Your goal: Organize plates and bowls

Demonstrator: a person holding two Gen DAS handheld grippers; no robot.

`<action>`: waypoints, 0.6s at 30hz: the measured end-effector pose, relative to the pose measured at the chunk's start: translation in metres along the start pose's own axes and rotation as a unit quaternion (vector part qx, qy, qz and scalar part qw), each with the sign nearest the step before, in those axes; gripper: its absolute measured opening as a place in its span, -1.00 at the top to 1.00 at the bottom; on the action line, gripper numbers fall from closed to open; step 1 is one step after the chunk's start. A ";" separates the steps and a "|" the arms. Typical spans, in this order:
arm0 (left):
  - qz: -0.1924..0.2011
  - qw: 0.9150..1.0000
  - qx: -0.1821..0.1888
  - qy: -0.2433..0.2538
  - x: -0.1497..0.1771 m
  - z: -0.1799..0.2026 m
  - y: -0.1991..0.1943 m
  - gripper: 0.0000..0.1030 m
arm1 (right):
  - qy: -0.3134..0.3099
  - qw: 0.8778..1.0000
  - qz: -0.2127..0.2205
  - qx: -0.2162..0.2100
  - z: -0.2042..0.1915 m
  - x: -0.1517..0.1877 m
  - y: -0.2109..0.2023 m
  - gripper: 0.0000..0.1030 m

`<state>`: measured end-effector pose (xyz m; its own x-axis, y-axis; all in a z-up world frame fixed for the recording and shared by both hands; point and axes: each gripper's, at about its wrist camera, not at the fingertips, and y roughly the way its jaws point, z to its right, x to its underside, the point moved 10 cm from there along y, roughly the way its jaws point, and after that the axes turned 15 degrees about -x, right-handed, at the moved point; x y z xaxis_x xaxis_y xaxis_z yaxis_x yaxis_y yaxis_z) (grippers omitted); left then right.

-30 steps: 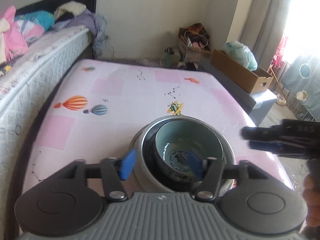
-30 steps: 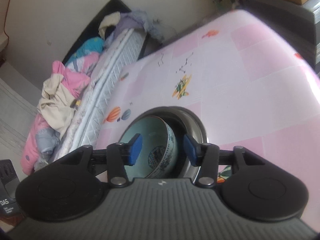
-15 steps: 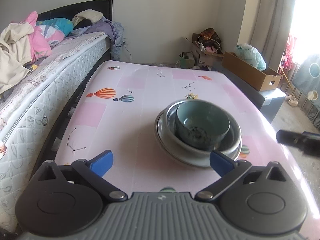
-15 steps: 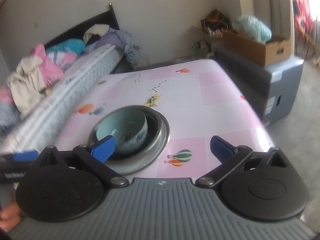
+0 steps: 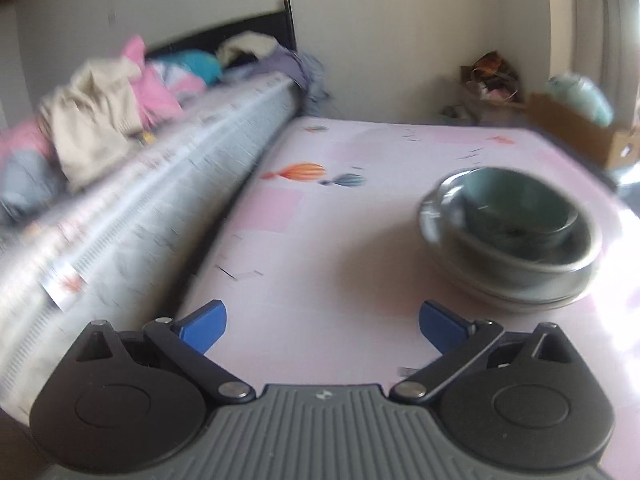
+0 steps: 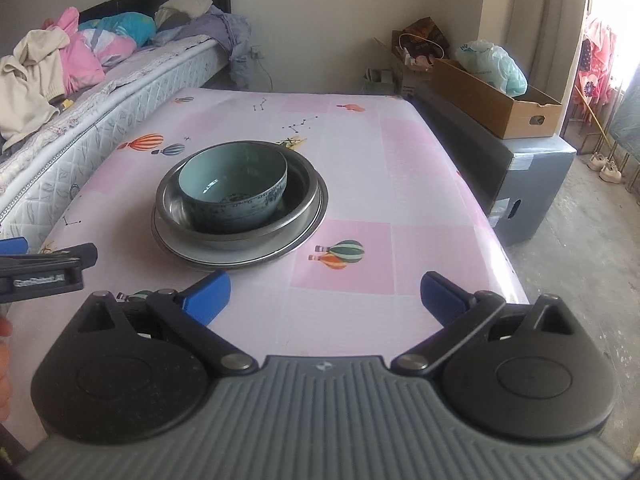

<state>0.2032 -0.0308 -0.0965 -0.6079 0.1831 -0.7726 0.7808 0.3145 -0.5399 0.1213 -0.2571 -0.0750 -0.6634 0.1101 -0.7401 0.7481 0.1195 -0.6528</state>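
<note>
A pale blue ceramic bowl (image 6: 236,190) sits inside a steel bowl (image 6: 304,196), which rests on a steel plate (image 6: 280,254), all stacked on the pink table (image 6: 400,184). The stack also shows, blurred, in the left wrist view (image 5: 512,236). My right gripper (image 6: 324,296) is open and empty, back from the stack near the table's front edge. My left gripper (image 5: 322,326) is open and empty, to the left of and nearer than the stack. The left gripper's side shows in the right wrist view (image 6: 44,270).
A bed (image 6: 100,92) with piled clothes (image 6: 48,64) runs along the table's left side. A grey cabinet (image 6: 520,168) with a cardboard box (image 6: 496,102) stands to the right. Boxes and bags (image 6: 420,50) lie by the far wall.
Both grippers have opened wide and pulled back from the nested bowls, which stay on the table. The left gripper has swung left towards the bed.
</note>
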 end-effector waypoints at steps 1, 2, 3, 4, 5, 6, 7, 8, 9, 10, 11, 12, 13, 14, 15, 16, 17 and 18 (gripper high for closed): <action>0.011 1.000 -0.017 0.010 -0.001 -0.001 0.002 -1.00 | 0.001 1.000 0.002 -0.001 -0.001 0.000 -0.002 -0.97; 0.023 0.999 -0.031 0.018 -0.002 -0.002 0.003 -1.00 | 0.002 1.000 0.004 -0.003 -0.002 -0.001 -0.003 -0.97; 0.030 0.998 -0.041 0.024 -0.001 -0.002 0.004 -1.00 | 0.003 1.000 0.007 -0.004 -0.002 -0.002 -0.005 -0.98; 0.034 0.998 -0.046 0.030 0.001 -0.002 0.004 -1.00 | 0.004 1.000 0.009 -0.004 -0.003 -0.002 -0.007 -0.98; 0.034 0.998 -0.047 0.035 0.004 0.000 0.003 -1.00 | 0.005 1.000 0.010 -0.004 -0.002 -0.003 -0.008 -0.98; 0.030 0.998 -0.043 0.041 0.009 0.002 0.002 -1.00 | 0.006 1.000 0.011 -0.005 -0.002 -0.004 -0.009 -0.98; 0.023 0.998 -0.036 0.047 0.015 0.005 0.000 -1.00 | 0.007 1.000 0.013 -0.006 -0.003 -0.004 -0.011 -0.98; 0.012 0.998 -0.028 0.050 0.021 0.008 0.000 -1.00 | 0.006 1.000 0.014 -0.008 -0.003 -0.004 -0.012 -0.98; -0.004 0.999 -0.018 0.050 0.027 0.010 -0.001 -1.00 | 0.005 1.000 0.015 -0.008 -0.004 -0.005 -0.014 -0.98; -0.022 0.999 -0.004 0.047 0.034 0.013 -0.003 -1.00 | 0.004 1.000 0.017 -0.008 -0.004 -0.005 -0.015 -0.98; -0.041 0.998 0.014 0.041 0.039 0.014 -0.005 -1.00 | 0.004 1.000 0.018 -0.008 -0.004 -0.005 -0.016 -0.98; -0.060 0.997 0.033 0.032 0.042 0.016 -0.008 -1.00 | 0.005 1.000 0.018 -0.008 -0.004 -0.005 -0.017 -0.98; -0.077 0.995 0.051 0.022 0.045 0.018 -0.011 -1.00 | 0.006 1.000 0.018 -0.008 -0.003 -0.005 -0.017 -0.98; -0.089 0.994 0.068 0.014 0.045 0.020 -0.015 -1.00 | 0.006 1.000 0.019 -0.008 -0.003 -0.004 -0.017 -0.98; -0.094 0.992 0.083 0.006 0.043 0.021 -0.019 -1.00 | 0.007 1.000 0.018 -0.007 -0.003 -0.004 -0.016 -0.98; -0.098 0.991 0.096 0.002 0.041 0.022 -0.023 -1.00 | 0.010 1.000 0.017 -0.007 -0.002 -0.003 -0.016 -0.98; -0.100 0.989 0.106 -0.001 0.037 0.022 -0.026 -1.00 | 0.013 1.000 0.017 -0.007 -0.002 -0.003 -0.016 -0.98; -0.102 0.988 0.115 -0.005 0.034 0.023 -0.028 -1.00 | 0.018 1.000 0.019 -0.008 -0.002 -0.003 -0.017 -0.98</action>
<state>0.1640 -0.0547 -0.1154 -0.7559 0.1275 -0.6422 0.6546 0.1244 -0.7457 0.1106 -0.2574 -0.0616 -0.6353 0.1497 -0.7577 0.7723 0.1307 -0.6217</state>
